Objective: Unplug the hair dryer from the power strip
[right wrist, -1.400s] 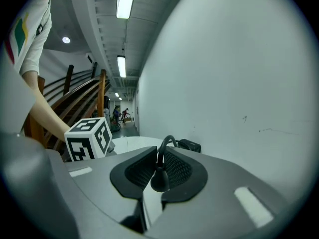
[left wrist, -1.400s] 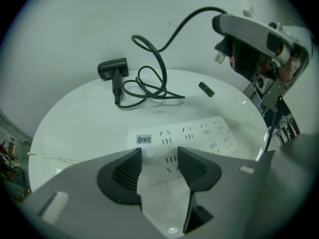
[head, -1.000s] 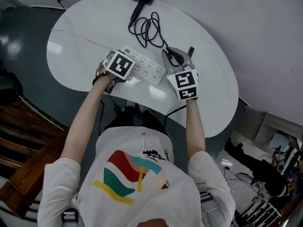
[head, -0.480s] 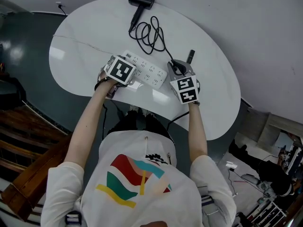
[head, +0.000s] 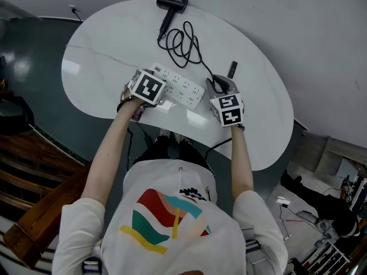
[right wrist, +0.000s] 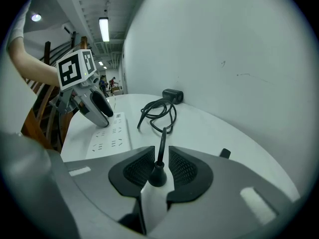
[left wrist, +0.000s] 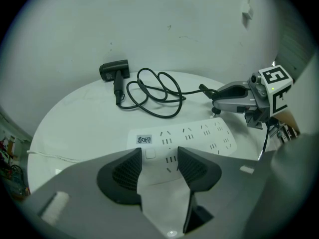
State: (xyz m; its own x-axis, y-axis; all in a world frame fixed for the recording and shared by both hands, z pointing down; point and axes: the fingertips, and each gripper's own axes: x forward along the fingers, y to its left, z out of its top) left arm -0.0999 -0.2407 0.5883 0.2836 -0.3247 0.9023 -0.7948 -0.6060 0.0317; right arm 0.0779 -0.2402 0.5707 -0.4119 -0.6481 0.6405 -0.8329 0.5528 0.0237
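- Head view: spotted the hair dryer [head: 172, 1] lying at the far edge of the white table [head: 114, 39], with its cord [head: 182, 42] looped between it and the power strip [head: 182, 88]. Saw the left gripper [head: 150, 88] over the strip's left end and the right gripper [head: 221, 87] just beside its right end.
- Left gripper view: found the jaws spread wide, tips over the strip's near end. Couldn't tell about contact.
- Right gripper view: caught the jaws just opening, a little apart, with the black plug [right wrist: 157, 176] sitting loose between the pads, off the strip. Cord ran away toward the dryer.
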